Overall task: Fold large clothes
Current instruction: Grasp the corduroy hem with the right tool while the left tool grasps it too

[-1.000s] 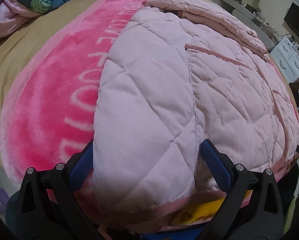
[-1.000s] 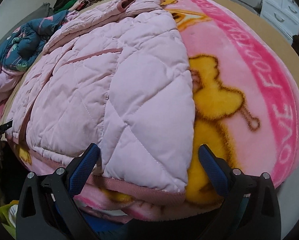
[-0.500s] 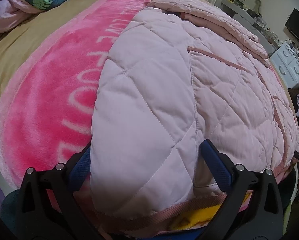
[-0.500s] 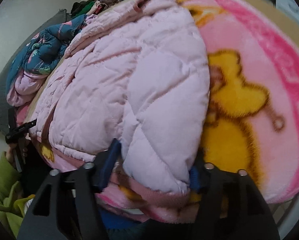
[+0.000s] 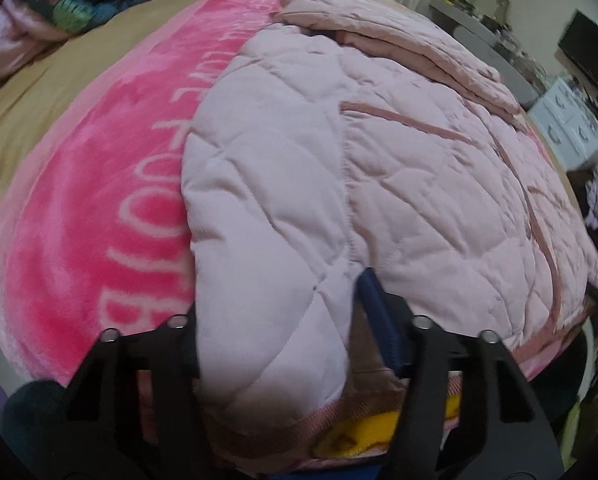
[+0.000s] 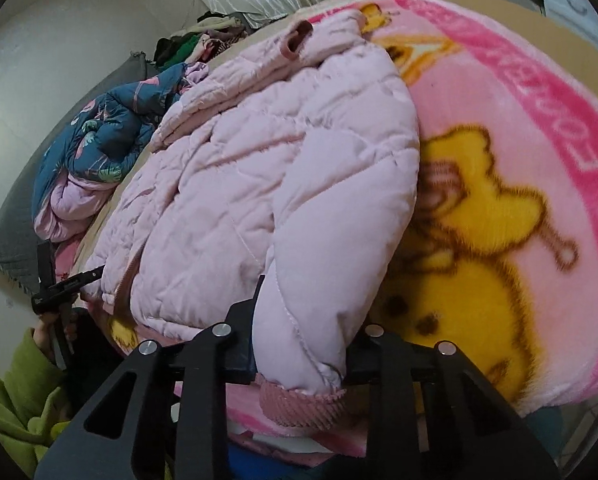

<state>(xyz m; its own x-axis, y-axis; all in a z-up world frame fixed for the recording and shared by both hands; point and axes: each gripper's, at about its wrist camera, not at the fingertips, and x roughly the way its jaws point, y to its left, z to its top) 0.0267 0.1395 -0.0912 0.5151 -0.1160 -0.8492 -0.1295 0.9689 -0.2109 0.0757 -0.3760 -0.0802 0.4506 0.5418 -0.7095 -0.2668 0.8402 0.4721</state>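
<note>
A pale pink quilted jacket [image 5: 399, 168] lies folded on a pink blanket [image 5: 111, 200] on the bed. My left gripper [image 5: 279, 320] is shut on the jacket's near hem corner, with padded fabric bunched between its blue pads. The same jacket shows in the right wrist view [image 6: 259, 184]. My right gripper [image 6: 303, 336] is shut on the other near corner of the jacket, just above its ribbed pink cuff [image 6: 299, 404], and lifts it off the blanket [image 6: 499, 220]. A sleeve is folded across the far end.
A blue patterned quilt [image 6: 111, 132] and a pile of clothes [image 6: 203, 40] lie at the far side of the bed. White drawers [image 5: 571, 124] and a desk stand beyond the bed. The left gripper [image 6: 59, 292] and a green sleeve show at lower left.
Both grippers have closed on the jacket's near hem corners, the right first, then the left. The right gripper has raised its corner and the fabric is bunched up.
</note>
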